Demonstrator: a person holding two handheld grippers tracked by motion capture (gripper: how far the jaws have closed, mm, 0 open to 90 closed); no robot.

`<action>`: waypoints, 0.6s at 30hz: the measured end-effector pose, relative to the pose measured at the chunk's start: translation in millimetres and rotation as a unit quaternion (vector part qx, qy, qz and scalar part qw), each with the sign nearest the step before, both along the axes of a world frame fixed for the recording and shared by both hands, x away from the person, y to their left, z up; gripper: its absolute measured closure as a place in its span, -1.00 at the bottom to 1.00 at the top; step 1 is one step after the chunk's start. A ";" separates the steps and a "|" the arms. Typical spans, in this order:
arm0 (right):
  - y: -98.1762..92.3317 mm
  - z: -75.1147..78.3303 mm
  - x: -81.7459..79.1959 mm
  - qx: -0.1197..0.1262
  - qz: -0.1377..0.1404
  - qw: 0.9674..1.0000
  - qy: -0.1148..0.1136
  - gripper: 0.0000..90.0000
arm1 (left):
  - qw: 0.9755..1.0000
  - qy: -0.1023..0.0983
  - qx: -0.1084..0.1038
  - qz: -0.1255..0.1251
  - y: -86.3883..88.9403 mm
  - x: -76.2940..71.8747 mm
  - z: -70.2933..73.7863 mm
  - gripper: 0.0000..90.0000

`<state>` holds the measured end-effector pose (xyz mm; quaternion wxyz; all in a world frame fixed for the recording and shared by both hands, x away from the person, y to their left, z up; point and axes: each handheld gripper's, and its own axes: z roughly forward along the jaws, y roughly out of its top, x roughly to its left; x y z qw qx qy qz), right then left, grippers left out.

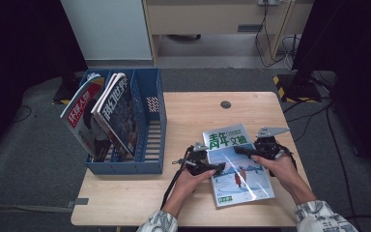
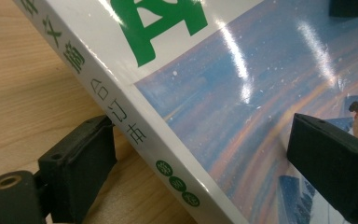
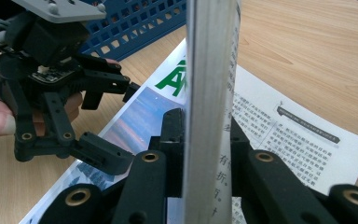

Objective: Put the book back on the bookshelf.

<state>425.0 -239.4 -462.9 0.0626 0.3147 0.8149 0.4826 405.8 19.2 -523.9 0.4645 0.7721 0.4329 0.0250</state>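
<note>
A magazine (image 1: 236,166) with green characters and a blue snow scene on its cover lies near the front right of the wooden table (image 1: 193,111). My left gripper (image 1: 218,167) is open at the magazine's left edge. In the left gripper view its jaws straddle the spine (image 2: 135,126), one fingertip (image 2: 79,158) low by the table and the other fingertip (image 2: 331,154) over the cover. My right gripper (image 1: 239,150) is shut on the magazine's right edge. In the right gripper view a thick sheaf of pages (image 3: 209,70) stands upright between its jaws, beside a printed page (image 3: 284,135).
A blue file rack (image 1: 149,140) stands at the table's left side with two magazines (image 1: 111,113) leaning in its left slots. A round cable hole (image 1: 225,104) sits near the table's far edge. Cables lie on the floor at the right.
</note>
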 end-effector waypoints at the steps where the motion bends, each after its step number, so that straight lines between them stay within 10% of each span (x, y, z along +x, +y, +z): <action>1: -0.1 -0.1 0.0 0.000 0.000 1.000 0.000 0.69 | 1.000 0.004 -0.003 -0.004 0.6 0.8 -0.5 -0.82; 18: -3.8 -20.6 6.0 -0.015 -0.029 0.999 0.004 0.54 | 1.000 0.007 0.000 0.008 0.2 0.1 1.8 -0.45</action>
